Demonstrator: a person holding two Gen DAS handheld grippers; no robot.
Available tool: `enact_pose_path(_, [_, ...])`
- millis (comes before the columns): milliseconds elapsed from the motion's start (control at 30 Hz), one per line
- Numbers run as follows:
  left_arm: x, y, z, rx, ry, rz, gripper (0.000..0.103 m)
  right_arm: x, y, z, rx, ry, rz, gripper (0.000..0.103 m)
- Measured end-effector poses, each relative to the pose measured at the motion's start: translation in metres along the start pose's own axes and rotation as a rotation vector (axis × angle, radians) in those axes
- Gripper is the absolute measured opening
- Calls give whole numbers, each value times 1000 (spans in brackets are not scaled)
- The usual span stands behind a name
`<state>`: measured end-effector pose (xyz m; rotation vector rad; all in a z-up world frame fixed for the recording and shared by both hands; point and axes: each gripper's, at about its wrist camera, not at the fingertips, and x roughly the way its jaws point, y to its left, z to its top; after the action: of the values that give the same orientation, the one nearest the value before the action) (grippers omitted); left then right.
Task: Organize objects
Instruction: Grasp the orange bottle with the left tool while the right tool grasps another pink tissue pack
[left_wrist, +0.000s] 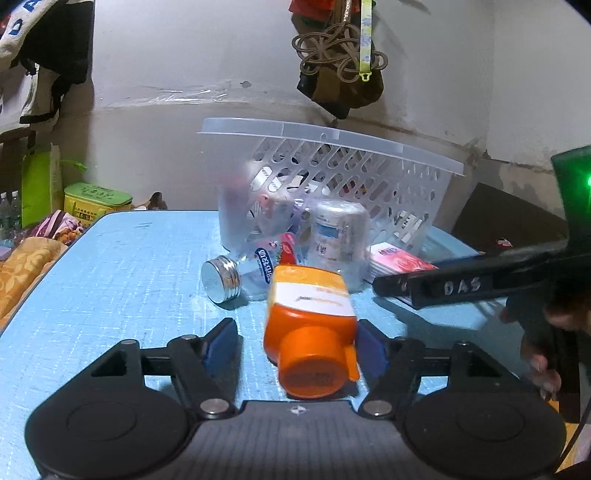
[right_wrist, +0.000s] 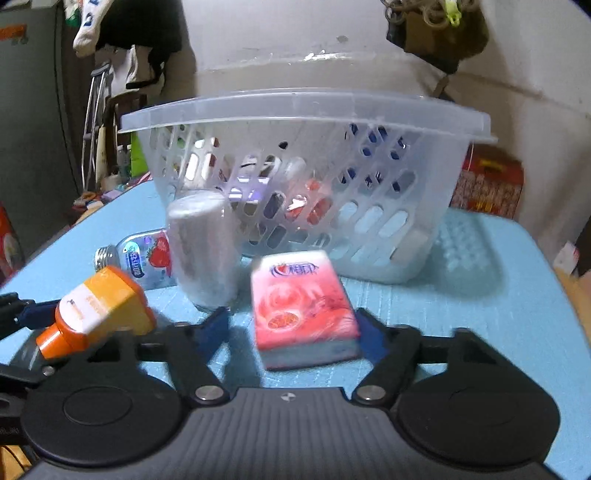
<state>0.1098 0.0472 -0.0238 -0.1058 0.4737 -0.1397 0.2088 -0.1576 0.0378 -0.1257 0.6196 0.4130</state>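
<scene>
An orange bottle (left_wrist: 310, 325) lies on the blue table between the fingers of my left gripper (left_wrist: 295, 345), cap toward the camera; the jaws are open around it, the right pad close to it. It also shows in the right wrist view (right_wrist: 99, 310). My right gripper (right_wrist: 291, 332) is open around a pink tissue pack (right_wrist: 303, 306), also seen in the left wrist view (left_wrist: 399, 260). A white perforated basket (right_wrist: 369, 221) holding several items stands behind. A clear strawberry bottle (right_wrist: 144, 258) lies on its side next to a grey-white jar (right_wrist: 203, 251).
The blue table (left_wrist: 129, 277) ends at the left by a patterned cloth (left_wrist: 22, 273) and a yellow-green box (left_wrist: 96, 201). A bag (left_wrist: 340, 74) hangs on the wall behind. A red box (right_wrist: 487, 184) stands at the back right.
</scene>
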Motion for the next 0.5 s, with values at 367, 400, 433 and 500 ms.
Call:
enact_pose_path(367, [0,0,-4,13,-34,21,54,-19,-21,-12,132,-106,54,58])
enact_pose_path(400, [-2,0,-4,6,-35,19,54,-21,-22,-13,141,-117,52,58])
enact_pose_path(433, [-3,1,-5,0,-37,19,53,-22,-23,-13,141,-127,48,58])
enact_pose_path(500, [-6,3,-5,-8,-44,19,53,-26,-21,-14,130,-150,42,58])
